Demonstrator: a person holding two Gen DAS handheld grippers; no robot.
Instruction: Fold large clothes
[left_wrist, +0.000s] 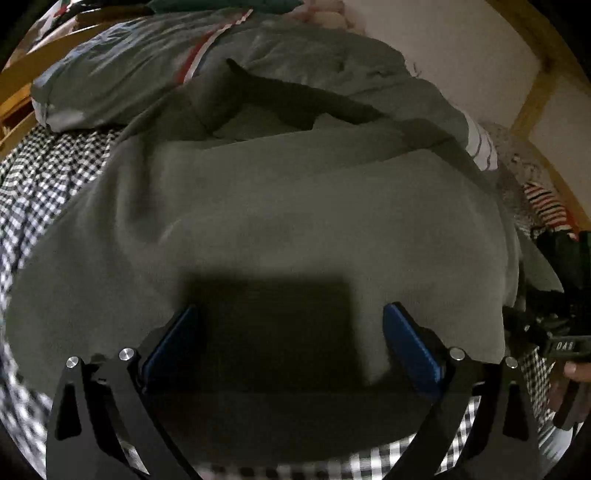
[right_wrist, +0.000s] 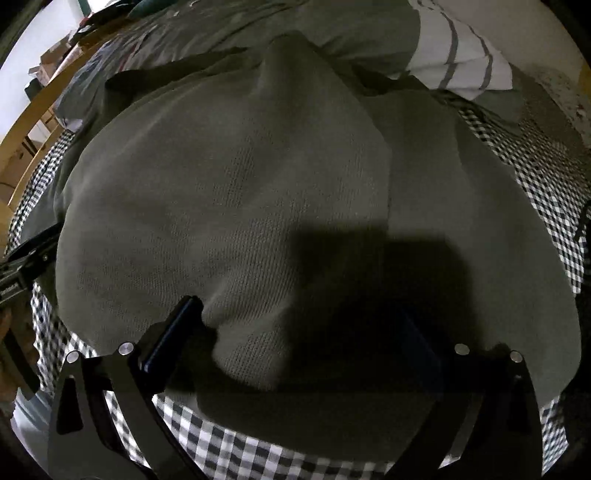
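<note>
Grey sweater (left_wrist: 295, 206) lies on my checked bed (left_wrist: 44, 177); left hand-held gripper (left_wrist: 291, 336) and right hand-held gripper (right_wrist: 299, 332) gape wide over its near hem, holding nothing.

Open right tongs (right_wrist: 295, 325) straddle a grey-green garment (right_wrist: 258, 177) on checked bedding (right_wrist: 236, 450).

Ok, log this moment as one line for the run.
garment: grey sweater spread on checked bedsheet | left gripper: jaws open over near hem | right gripper: jaws open over near hem | fold: not started
</note>
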